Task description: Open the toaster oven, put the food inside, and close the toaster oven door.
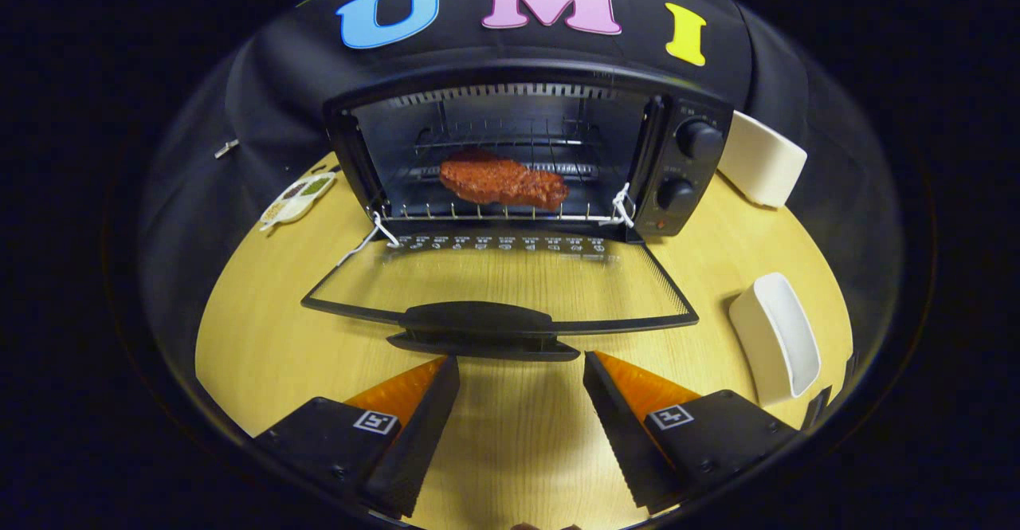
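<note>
A black toaster oven (685, 171) stands at the back of the wooden table with its glass door (494, 283) folded flat down toward me. A reddish-brown piece of meat (504, 182) lies on the wire rack (494, 213) inside the oven. The door's black handle (476, 323) is just ahead of my fingertips. My gripper (521, 363) is open, with bare table between its fingers (422, 426), and it holds nothing.
One white rectangular dish (777, 343) lies on the table right of the door, and another (761, 159) leans behind the oven's right side. A small white tray with green and tan bits (296, 198) sits left of the oven.
</note>
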{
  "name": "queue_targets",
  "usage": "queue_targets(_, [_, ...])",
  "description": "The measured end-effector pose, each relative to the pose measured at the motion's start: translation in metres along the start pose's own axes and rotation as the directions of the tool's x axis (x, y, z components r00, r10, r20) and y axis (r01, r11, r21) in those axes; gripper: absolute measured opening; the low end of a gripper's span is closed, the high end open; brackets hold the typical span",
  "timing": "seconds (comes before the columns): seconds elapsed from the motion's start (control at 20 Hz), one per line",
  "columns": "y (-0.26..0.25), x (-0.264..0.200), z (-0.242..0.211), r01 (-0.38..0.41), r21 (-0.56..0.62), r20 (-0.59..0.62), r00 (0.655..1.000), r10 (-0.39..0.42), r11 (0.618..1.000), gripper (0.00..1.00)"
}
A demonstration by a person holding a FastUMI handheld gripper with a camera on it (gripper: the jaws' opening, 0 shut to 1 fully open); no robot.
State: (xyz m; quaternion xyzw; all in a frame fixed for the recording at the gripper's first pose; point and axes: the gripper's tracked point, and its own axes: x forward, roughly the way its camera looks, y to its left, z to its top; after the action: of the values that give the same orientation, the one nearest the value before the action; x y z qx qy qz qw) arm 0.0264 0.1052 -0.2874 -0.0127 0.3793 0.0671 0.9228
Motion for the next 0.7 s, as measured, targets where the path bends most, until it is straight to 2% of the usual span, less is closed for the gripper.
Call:
queue_targets(0.25, [0.001,-0.014,0.073,-0.029,0.019,0.118,0.993,0.026,0.999,0.98])
queue_targets(0.5, [0.005,-0.005,0.134,-0.037,0.012,0.187,0.982,0.035,0.999,0.98])
queue_targets(0.7, [0.008,-0.038,0.168,-0.064,-0.017,0.272,0.960,0.066,0.998,0.98])
